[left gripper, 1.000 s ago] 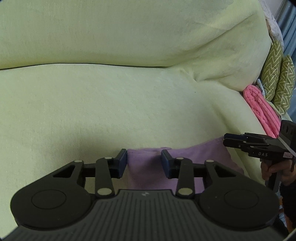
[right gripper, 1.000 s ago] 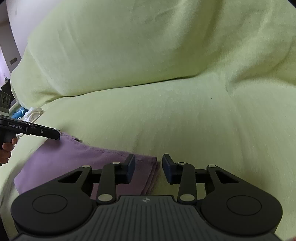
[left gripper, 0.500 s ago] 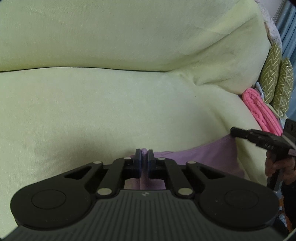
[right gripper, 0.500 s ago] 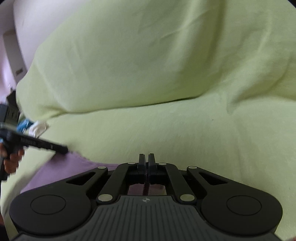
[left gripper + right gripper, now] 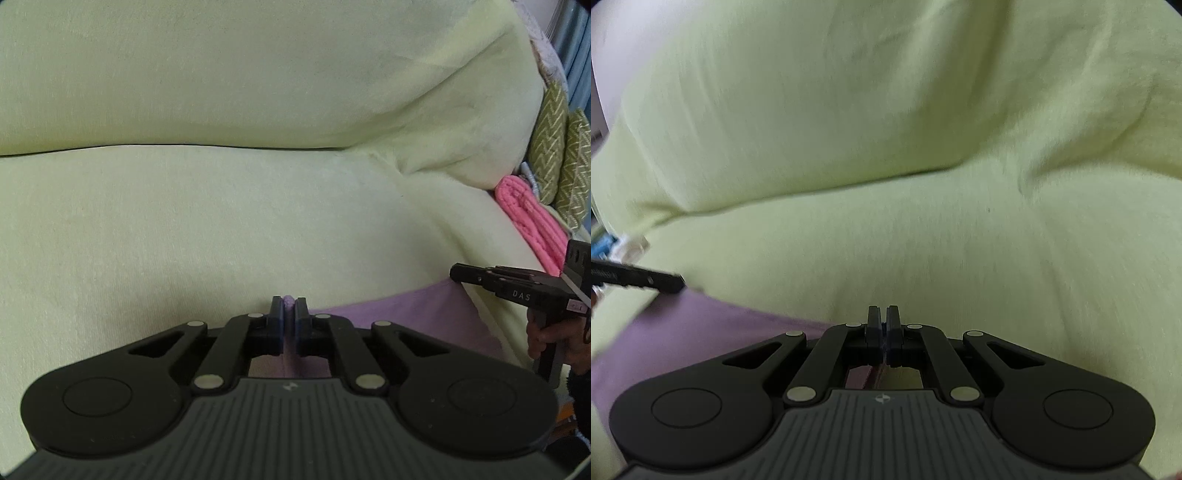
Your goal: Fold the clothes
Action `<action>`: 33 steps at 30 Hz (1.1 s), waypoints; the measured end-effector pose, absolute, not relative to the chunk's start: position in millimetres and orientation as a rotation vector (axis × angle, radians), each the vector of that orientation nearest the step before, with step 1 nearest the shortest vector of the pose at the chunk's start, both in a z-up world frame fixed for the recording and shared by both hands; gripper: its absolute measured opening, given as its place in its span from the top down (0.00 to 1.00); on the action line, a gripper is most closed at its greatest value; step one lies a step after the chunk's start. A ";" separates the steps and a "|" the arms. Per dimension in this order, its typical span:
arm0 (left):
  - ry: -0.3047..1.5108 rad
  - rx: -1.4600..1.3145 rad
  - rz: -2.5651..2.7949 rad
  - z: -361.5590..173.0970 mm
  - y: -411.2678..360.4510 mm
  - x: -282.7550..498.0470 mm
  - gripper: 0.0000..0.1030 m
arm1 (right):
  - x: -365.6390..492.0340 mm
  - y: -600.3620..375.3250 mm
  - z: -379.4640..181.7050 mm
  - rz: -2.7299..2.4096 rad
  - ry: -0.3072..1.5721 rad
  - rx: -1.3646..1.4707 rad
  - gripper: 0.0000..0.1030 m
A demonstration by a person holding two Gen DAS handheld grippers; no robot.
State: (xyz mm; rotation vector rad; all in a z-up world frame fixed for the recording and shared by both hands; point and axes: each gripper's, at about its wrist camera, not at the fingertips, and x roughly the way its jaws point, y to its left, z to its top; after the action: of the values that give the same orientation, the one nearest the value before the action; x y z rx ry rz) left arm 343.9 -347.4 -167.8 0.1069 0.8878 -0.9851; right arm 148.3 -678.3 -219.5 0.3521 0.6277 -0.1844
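Note:
A purple garment [image 5: 413, 314] lies on a pale green covered sofa seat [image 5: 184, 229]. My left gripper [image 5: 289, 306] is shut on its left corner, and a bit of purple cloth pokes out above the pads. My right gripper [image 5: 460, 275] is at the garment's right corner in the left wrist view, held by a hand [image 5: 554, 339]. In the right wrist view the right gripper [image 5: 883, 317] is shut on the purple garment [image 5: 683, 332] edge, with cloth under its fingers. The left gripper [image 5: 674, 282] tip shows at the far left of that view.
The sofa backrest [image 5: 258, 74] rises behind the seat. A folded pink cloth [image 5: 528, 218] and green zigzag cushions [image 5: 554, 147] lie at the right end. Blue and white items [image 5: 620, 249] sit at the left end. The seat beyond the garment is bare green fabric.
Both grippers went from open to shut on the purple garment's corners. Since then they have lifted and moved slightly, and the right wrist view is blurred by motion.

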 end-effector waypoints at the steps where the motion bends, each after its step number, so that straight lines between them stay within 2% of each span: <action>1: 0.889 0.106 -0.979 -170.8 -347.3 344.4 0.96 | 150.9 -674.9 -221.7 -0.192 0.642 0.332 0.99; 6: 0.837 0.161 -0.959 -174.1 -351.8 334.3 0.94 | 156.8 -650.5 -216.8 -0.262 0.682 0.157 0.95; 8: 0.817 0.213 -0.936 -168.6 -355.7 329.9 0.92 | 151.8 -636.6 -207.8 -0.280 0.689 0.121 0.49; 9: 0.810 0.229 -0.925 -164.2 -356.0 328.8 0.92 | 146.2 -627.5 -202.3 -0.268 0.679 0.122 0.42; 13: 0.746 0.205 -0.867 -132.5 -336.9 326.1 0.93 | 123.6 -591.1 -180.3 -0.220 0.638 0.128 0.41; 15: 0.743 0.163 -0.866 -118.4 -324.7 321.3 0.92 | 112.3 -572.9 -169.3 -0.196 0.617 0.131 0.42; 16: 0.747 0.155 -0.881 -112.6 -320.5 314.8 0.93 | 106.6 -563.8 -163.8 -0.185 0.606 0.133 0.51; 17: 0.748 0.153 -0.915 -108.3 -316.5 304.3 0.93 | 101.0 -554.7 -158.2 -0.173 0.596 0.134 0.70; 19: 0.752 0.161 -0.991 -104.3 -309.3 277.5 0.92 | 89.8 -536.4 -147.4 -0.149 0.576 0.137 0.92; 20: 0.761 0.172 -1.021 -106.6 -306.7 263.6 0.92 | 92.1 -521.4 -150.4 -0.106 0.591 0.127 1.00; 27: 0.771 0.342 -0.926 -166.7 -310.3 230.3 0.95 | 102.7 -464.6 -189.8 -0.063 0.651 -0.002 1.00; 33: 0.763 0.326 -0.873 -160.2 -300.5 233.6 0.98 | 73.0 -514.0 -185.1 -0.308 0.694 0.119 1.00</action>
State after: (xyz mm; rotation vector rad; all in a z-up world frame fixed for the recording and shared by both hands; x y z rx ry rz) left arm 233.6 -300.5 -160.2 0.3264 0.7633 -0.8728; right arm 73.0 -514.0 -185.1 0.1187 0.6941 -0.3076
